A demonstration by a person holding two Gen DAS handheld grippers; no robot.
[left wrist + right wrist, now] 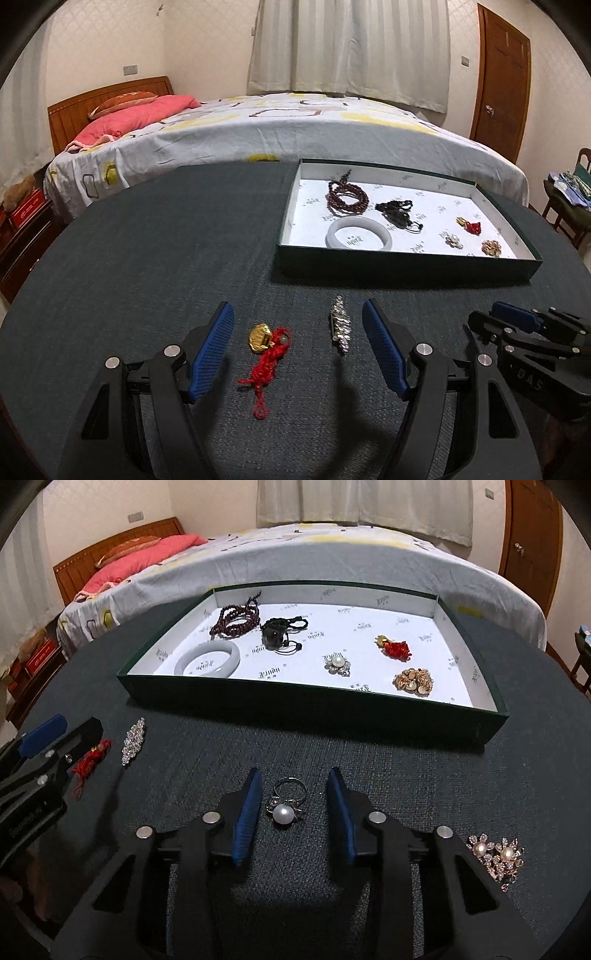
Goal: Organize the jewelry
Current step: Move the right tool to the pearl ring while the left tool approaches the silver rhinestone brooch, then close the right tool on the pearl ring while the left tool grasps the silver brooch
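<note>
A glossy pearl ring [284,805] with a thin metal band lies between the right gripper [293,812] and its ribbed blue rubbery pads, on a matt, coarse-woven dark tablecloth [332,867]. Beyond the tips, a matt green cardboard box [295,705] lined with smooth white printed paper.

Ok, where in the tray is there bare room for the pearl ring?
In the tray, free patches: the middle, between the black cord piece and the red-gold charm, and the far right corner. The left end around the white bangle is crowded.
</note>
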